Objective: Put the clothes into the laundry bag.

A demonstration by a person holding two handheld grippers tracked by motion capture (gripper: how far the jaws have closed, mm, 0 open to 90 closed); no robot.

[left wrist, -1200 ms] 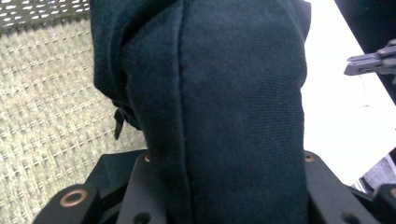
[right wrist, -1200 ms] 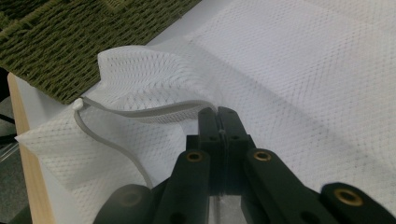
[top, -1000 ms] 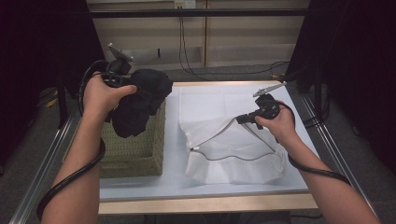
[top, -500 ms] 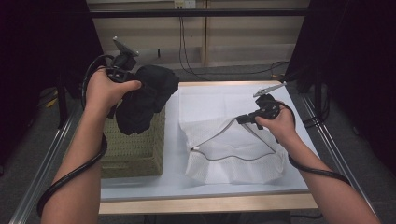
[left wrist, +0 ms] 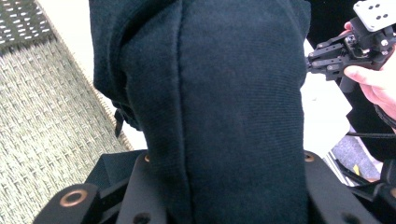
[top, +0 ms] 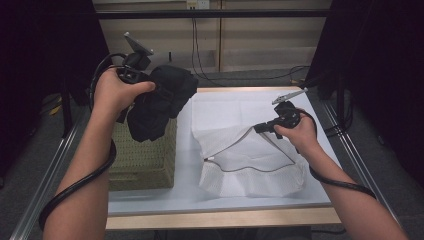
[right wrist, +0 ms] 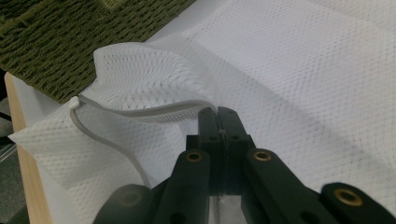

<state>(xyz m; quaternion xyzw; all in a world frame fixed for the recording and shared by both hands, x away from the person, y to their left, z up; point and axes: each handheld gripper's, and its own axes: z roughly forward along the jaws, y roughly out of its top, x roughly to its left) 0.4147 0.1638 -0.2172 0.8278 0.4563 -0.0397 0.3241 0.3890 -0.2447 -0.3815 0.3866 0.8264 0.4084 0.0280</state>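
left gripper [top: 150, 89], clamped on black garment [top: 159, 102], has risen toward upper left above woven basket [top: 142, 155]; right gripper [top: 260, 128] unmoved, pinching mesh laundry bag [top: 250, 165] rim.

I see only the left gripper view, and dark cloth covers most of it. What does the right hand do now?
Observer: The right tongs are shut on the top edge of the white mesh bag, lifting it so the mouth gapes toward the basket.
Operator: Is my dark cloth clear of the basket?
Observer: The black garment hangs from the left tongs above the far end of the woven basket; in the high view its lower end overlaps the basket's rim.
Operator: Does the bag have a closure?
Observer: A grey cord runs along the opening.
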